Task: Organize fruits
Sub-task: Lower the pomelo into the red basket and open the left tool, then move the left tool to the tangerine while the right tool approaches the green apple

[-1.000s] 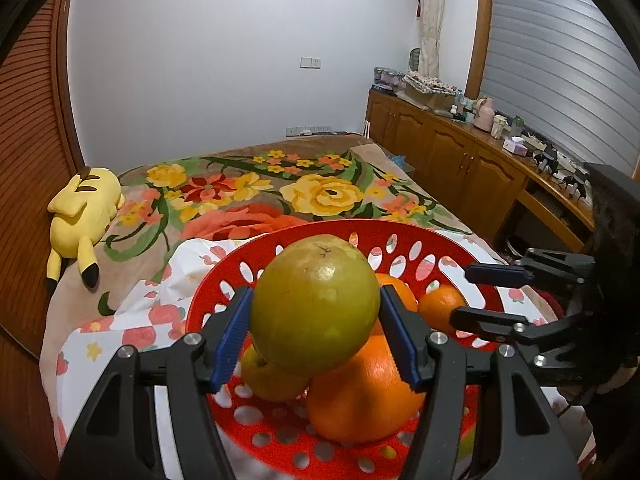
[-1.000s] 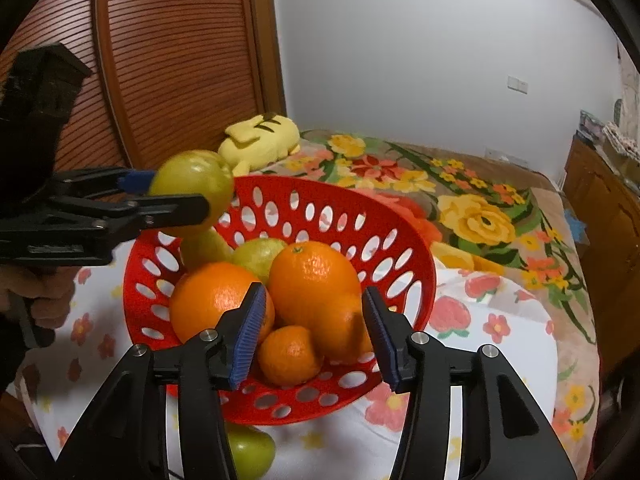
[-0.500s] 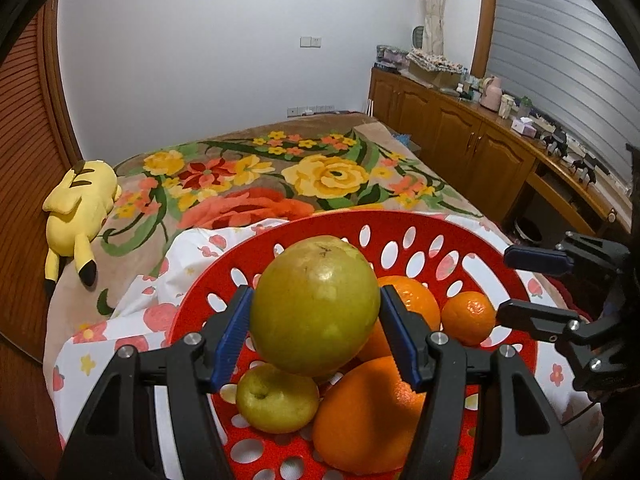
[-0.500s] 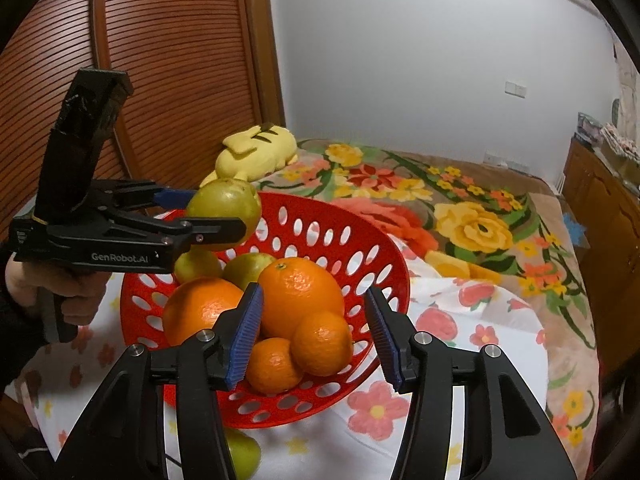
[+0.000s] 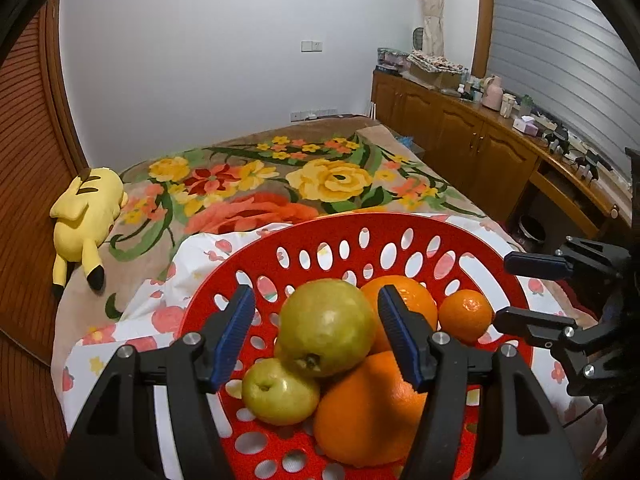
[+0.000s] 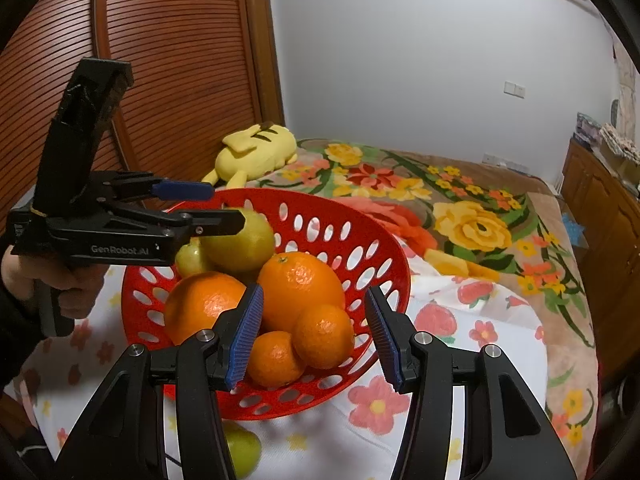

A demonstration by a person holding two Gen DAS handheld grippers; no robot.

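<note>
We are working over a white flowered cloth (image 6: 472, 344) spread on a bed with a bright floral blanket (image 5: 328, 176); a yellow plush toy (image 5: 86, 208) lies far ahead to the left of our left gripper (image 5: 316, 336), by the slatted wooden wall (image 6: 168, 72), and wooden cabinets (image 5: 460, 132) run along to its right.

The red basket (image 5: 400, 240) sits straight ahead of both grippers. Our right gripper (image 6: 314, 334) is spread over the small oranges (image 6: 324, 336) at the basket's near edge, touching none that we can see.

A green fruit (image 6: 240, 452) below the right gripper, outside the basket, is mostly hidden behind its left finger. The bottom of the basket is cut off in the left wrist view.

Half a second ago the left gripper pinched the large green pear (image 5: 328, 328); now its fingers stand apart on either side, and the pear rests on the pile in the basket, atop a big orange (image 5: 368, 412) and a smaller green pear (image 5: 280, 392).
</note>
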